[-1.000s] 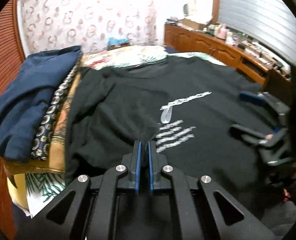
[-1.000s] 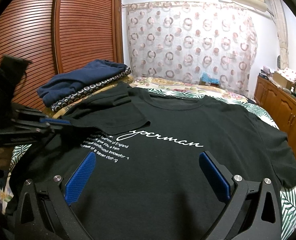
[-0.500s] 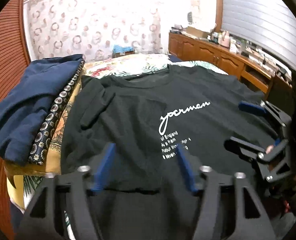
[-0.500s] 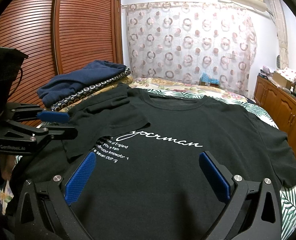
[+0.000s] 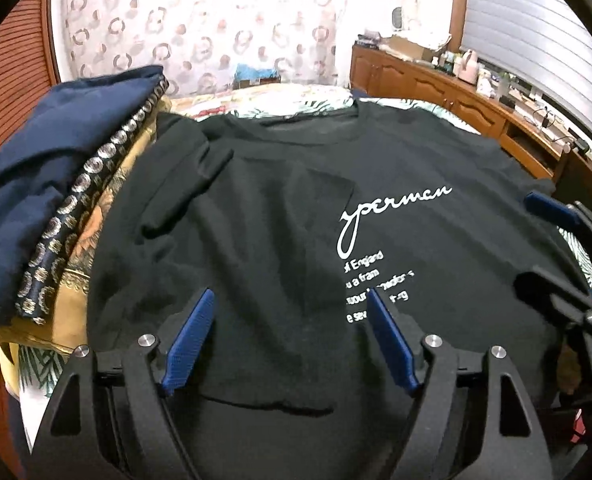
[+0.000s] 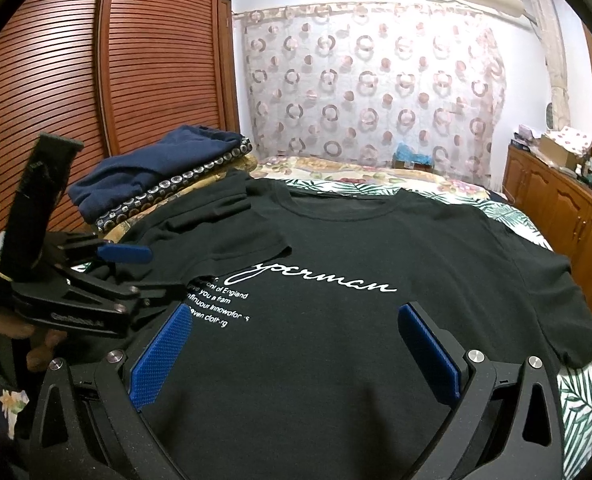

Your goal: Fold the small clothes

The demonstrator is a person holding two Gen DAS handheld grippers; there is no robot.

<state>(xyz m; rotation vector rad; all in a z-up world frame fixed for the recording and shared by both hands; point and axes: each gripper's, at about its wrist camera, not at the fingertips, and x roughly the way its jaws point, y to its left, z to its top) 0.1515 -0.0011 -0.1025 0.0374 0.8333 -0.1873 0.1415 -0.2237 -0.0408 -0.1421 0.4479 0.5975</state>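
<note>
A black T-shirt with white script lettering lies spread on the bed, also in the right wrist view. Its left side and sleeve are folded inward over the chest, covering the start of the lettering. My left gripper is open and empty, just above the folded part near the hem; it also shows in the right wrist view. My right gripper is open and empty above the shirt's lower middle; it also shows at the right edge of the left wrist view.
A pile of folded clothes, navy on top, sits at the bed's left side beside the shirt. The bed cover has a leaf print. A wooden sideboard runs along the right. A wooden louvred wardrobe stands on the left.
My left gripper was shut on the shirt's folded-over edge; it has opened, let the fabric go, and pulled back. The fold lies flat now. My right gripper has stayed open and still.
</note>
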